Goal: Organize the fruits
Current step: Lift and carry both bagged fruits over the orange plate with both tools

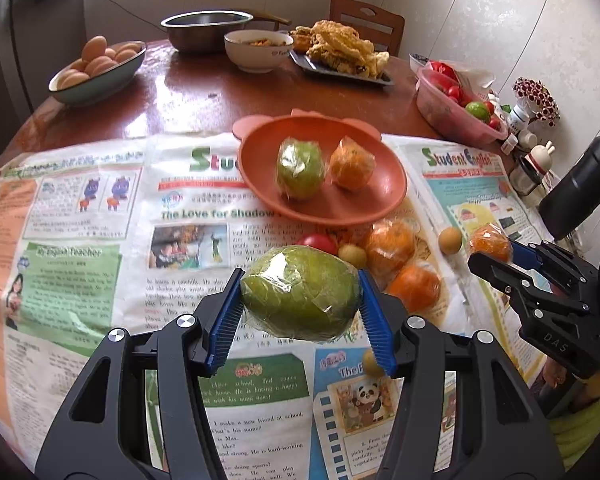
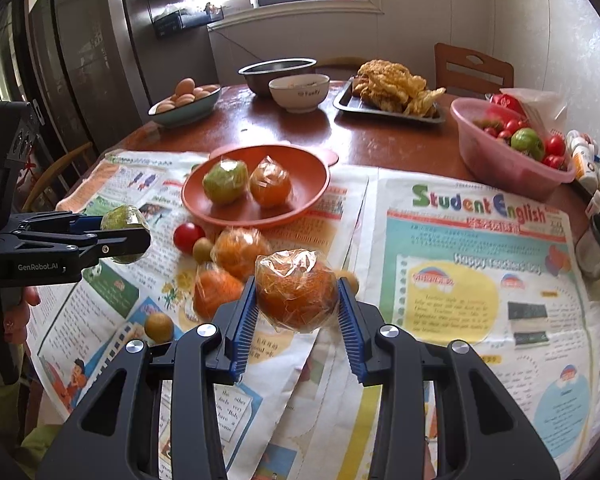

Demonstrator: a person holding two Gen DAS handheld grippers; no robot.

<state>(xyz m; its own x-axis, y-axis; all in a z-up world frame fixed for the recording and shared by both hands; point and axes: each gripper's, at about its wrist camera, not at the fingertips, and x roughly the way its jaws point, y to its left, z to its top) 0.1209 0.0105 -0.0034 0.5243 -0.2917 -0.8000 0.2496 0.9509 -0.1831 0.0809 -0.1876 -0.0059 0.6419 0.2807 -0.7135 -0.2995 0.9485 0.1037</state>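
Two wrapped fruits ride clamped, green fruit point(image 1: 300, 294) in the left hand-held gripper point(image 1: 300, 312), orange point(image 2: 296, 290) in the right hand-held gripper point(image 2: 298, 320); the film looks slippery, so squeezing each across its middle seems wisest.

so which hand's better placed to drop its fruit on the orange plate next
Probably left. Its tongs hold the wrapped green fruit almost straight in front of the orange plate; the right tongs with the wrapped orange sit further off to its side.
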